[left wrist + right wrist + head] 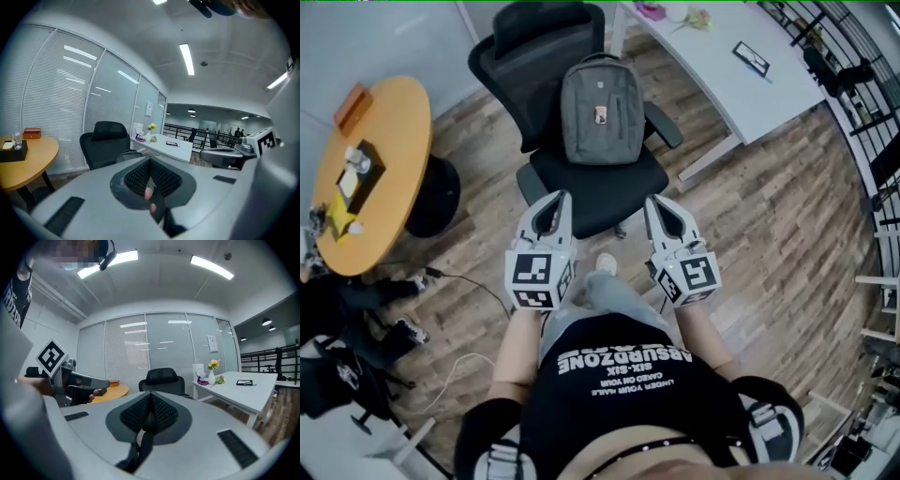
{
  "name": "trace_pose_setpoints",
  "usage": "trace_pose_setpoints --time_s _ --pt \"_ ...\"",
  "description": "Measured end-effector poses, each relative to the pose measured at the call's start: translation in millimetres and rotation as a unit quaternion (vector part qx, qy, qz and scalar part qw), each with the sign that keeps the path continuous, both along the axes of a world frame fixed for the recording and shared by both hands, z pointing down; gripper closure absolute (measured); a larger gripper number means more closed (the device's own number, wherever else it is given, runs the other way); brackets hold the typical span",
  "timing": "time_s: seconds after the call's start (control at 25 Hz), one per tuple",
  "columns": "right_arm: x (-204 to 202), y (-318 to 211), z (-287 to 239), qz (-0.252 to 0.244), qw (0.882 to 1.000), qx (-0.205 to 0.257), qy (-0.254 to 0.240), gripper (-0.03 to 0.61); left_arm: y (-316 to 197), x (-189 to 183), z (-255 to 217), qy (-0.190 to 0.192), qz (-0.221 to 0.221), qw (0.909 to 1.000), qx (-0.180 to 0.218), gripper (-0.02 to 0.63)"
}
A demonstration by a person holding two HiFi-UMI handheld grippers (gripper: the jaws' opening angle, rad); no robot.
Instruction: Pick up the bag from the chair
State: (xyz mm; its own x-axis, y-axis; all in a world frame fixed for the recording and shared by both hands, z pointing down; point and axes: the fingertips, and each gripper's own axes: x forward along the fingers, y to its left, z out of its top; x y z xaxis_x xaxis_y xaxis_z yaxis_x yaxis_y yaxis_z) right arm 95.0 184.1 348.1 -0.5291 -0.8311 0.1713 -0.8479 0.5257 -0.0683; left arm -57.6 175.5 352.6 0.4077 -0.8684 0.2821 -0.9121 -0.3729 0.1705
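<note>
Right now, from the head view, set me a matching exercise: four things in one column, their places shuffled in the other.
Things:
1 bag
2 black box
3 flat black slab
4 black cable

Places:
A white desk
B wooden floor
C office chair
D round table

Pairs: 1-C, 2-D, 3-A, 4-B

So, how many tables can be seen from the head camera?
2. A round wooden table stands left of the chair. A white desk stands at the upper right, beside the chair. Others may be outside the view.
</note>
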Motion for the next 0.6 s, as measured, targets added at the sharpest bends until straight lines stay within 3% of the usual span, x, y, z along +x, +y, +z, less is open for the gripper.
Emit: trace_pose_setpoints --time_s 0.2,0.4,0.6 --pt "24 -35 5 -0.012 1.000 -0.003 -0.003 0.561 -29 19 6 -0.006 -0.012 0.9998 -0.012 0.600" --pt "39 -67 8 -0.016 1.000 0.009 -0.001 0.561 -66 26 15 -0.042 -0.010 0.9990 -0.014 0.600" --pt "51 -93 15 -0.009 1.000 0.004 0.000 0.561 -92 27 22 -0.028 -0.021 0.9991 -0.024 0.600"
